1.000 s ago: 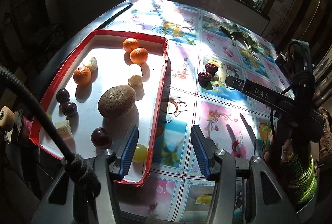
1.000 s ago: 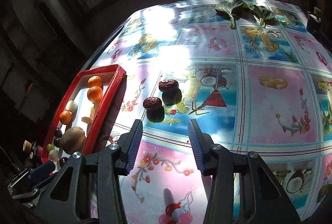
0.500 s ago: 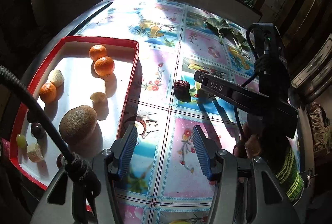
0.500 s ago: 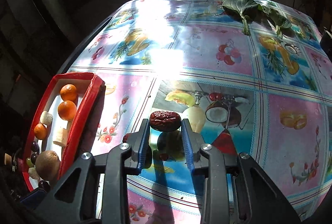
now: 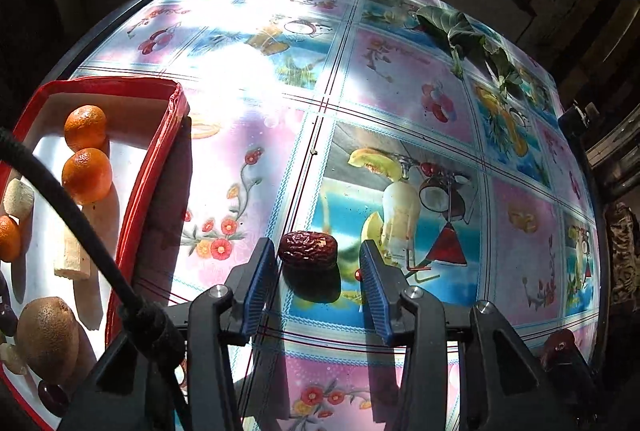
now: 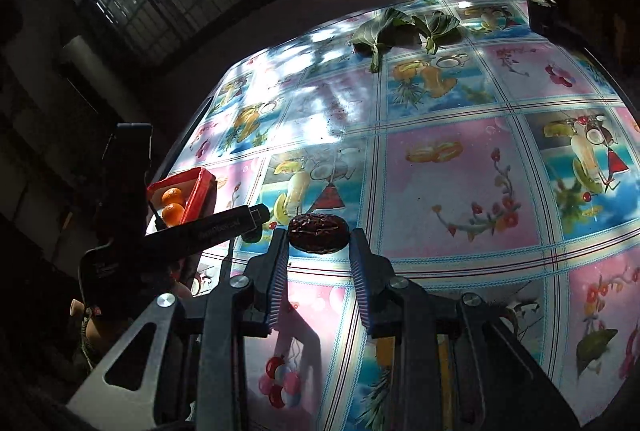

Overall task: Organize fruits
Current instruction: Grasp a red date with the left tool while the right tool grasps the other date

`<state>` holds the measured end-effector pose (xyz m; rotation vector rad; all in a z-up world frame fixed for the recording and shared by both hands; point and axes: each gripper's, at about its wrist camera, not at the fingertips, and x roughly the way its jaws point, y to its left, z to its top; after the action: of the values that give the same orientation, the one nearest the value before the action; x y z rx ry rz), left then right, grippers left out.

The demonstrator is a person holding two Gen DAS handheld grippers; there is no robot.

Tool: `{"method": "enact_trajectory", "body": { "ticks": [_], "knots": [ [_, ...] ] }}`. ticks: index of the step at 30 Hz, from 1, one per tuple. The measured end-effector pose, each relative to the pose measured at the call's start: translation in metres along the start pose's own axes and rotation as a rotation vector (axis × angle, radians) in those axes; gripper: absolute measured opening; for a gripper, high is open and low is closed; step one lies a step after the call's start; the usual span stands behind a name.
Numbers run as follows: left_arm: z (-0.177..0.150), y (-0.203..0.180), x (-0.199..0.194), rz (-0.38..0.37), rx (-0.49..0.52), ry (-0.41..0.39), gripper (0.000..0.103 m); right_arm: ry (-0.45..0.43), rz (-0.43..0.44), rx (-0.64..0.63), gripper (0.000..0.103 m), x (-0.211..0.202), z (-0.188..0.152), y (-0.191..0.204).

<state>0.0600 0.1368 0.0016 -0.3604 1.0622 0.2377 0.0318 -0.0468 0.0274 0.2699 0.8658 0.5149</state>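
In the left wrist view a wrinkled dark red date [image 5: 308, 249] lies on the patterned tablecloth, between the open jaws of my left gripper [image 5: 318, 263], nearer the left finger. The red tray [image 5: 164, 135] at the left holds oranges [image 5: 86, 175], a kiwi [image 5: 48, 339] and other fruit pieces. In the right wrist view my right gripper [image 6: 319, 241] is shut on a second red date [image 6: 319, 233] and holds it above the table. The left gripper's body [image 6: 200, 231] shows at the left there, in front of the tray [image 6: 198, 191].
Green leaves [image 5: 460, 31] lie at the far side of the table; they also show in the right wrist view [image 6: 400, 29]. A dark object [image 6: 540, 11] stands at the far right corner. Window bars are behind the table.
My right gripper has closed on a date and lifted it away to the right. My left gripper has moved right and forward from the tray until its jaws flank the other date.
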Motion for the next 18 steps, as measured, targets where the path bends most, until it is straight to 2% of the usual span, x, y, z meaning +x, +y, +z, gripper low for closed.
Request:
{"method": "enact_trajectory", "body": {
  "ticks": [2, 7, 18],
  "knots": [
    [-0.001, 0.003, -0.001, -0.031, -0.012, 0.016, 0.029, 0.001, 0.01, 0.002, 0.033, -0.005, -0.005, 0.0],
    [-0.018, 0.01, -0.014, -0.033, -0.015, 0.012, 0.028, -0.012, 0.022, -0.001, 0.033, -0.016, -0.011, 0.004],
    [-0.068, 0.033, -0.076, -0.074, -0.001, -0.047, 0.028, 0.015, 0.045, -0.016, 0.033, -0.023, -0.037, 0.017]
  ]
}}
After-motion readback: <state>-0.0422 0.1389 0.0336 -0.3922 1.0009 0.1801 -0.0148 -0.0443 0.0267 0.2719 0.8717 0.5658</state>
